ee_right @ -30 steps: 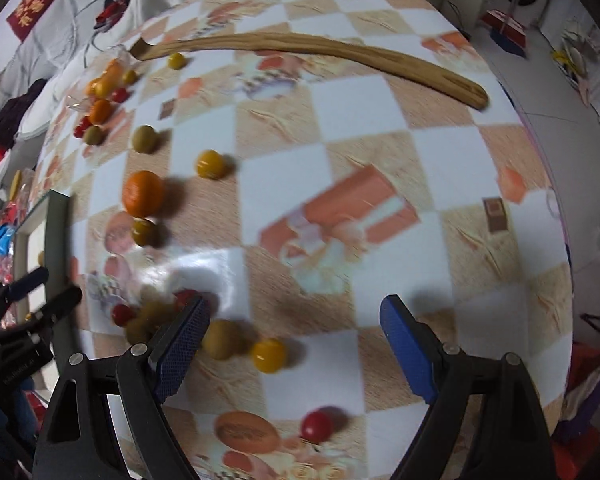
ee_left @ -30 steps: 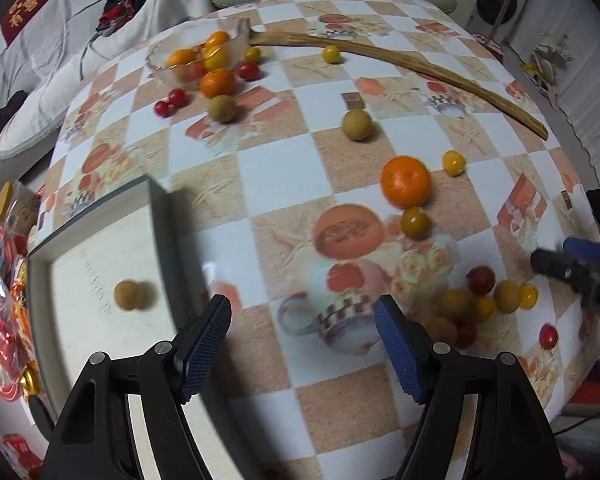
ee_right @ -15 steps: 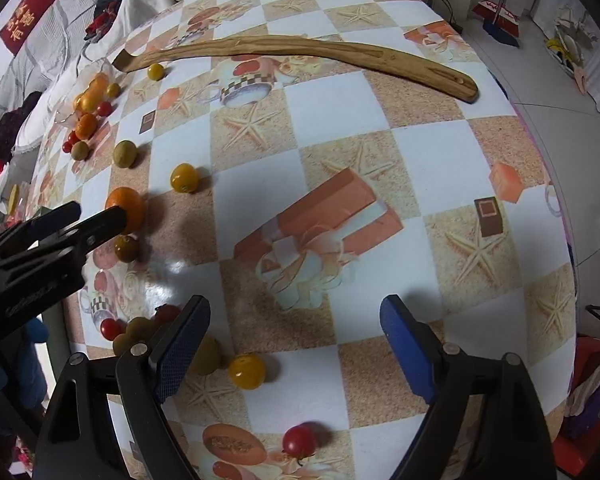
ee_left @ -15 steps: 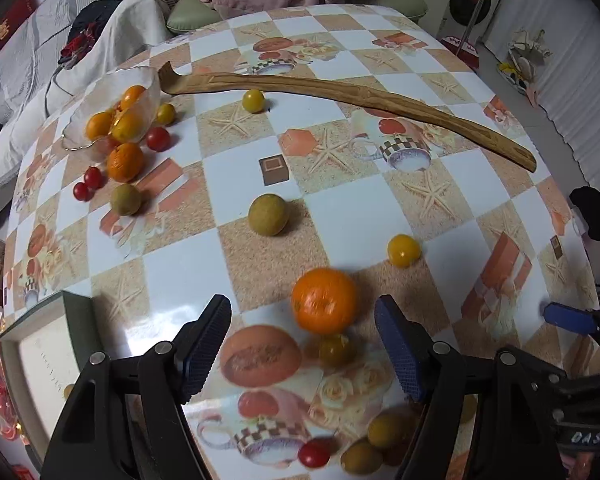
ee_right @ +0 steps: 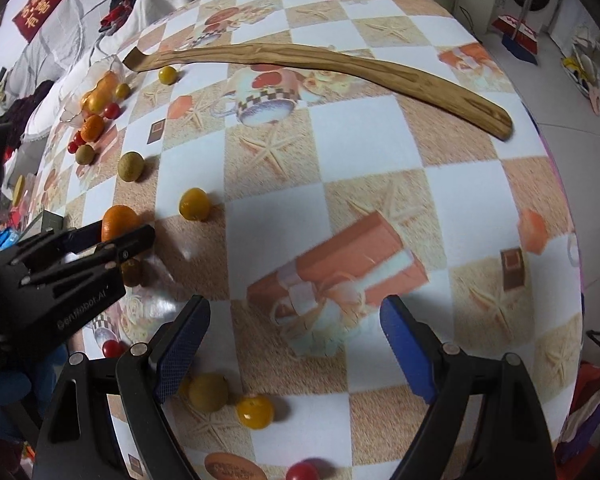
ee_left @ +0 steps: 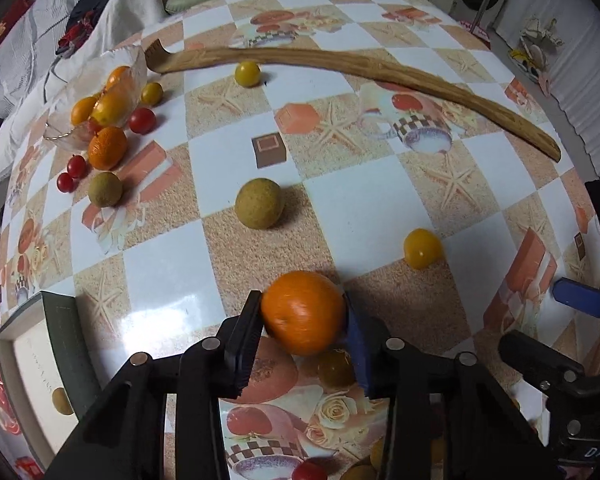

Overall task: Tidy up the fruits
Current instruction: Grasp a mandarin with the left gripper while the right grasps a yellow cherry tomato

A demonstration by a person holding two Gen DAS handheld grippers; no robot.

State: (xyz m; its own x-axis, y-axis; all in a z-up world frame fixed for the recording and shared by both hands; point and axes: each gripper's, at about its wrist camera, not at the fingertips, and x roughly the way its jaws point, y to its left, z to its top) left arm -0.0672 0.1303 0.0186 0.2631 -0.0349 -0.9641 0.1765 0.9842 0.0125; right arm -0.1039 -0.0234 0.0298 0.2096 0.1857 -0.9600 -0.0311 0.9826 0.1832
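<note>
My left gripper (ee_left: 302, 320) is shut on an orange (ee_left: 303, 312) low over the table; it also shows in the right wrist view (ee_right: 118, 222). A brown-green round fruit (ee_left: 259, 203) and a yellow tomato (ee_left: 422, 248) lie beyond it. A glass bowl (ee_left: 112, 92) with oranges sits at the far left, with an orange (ee_left: 107, 148) and red tomatoes (ee_left: 71, 174) beside it. My right gripper (ee_right: 292, 344) is open and empty above the tablecloth, with a brownish fruit (ee_right: 208, 392) and a yellow tomato (ee_right: 255, 411) near its left finger.
A long curved wooden stick (ee_left: 360, 72) lies across the far side of the table. A white tray with a dark rim (ee_left: 58, 340) sits at the left edge, holding one small fruit (ee_left: 62, 401). Bedding and clothes lie beyond the table.
My left gripper moved forward from over the tray to the orange and closed on it. The right gripper shifted slightly and stayed open.
</note>
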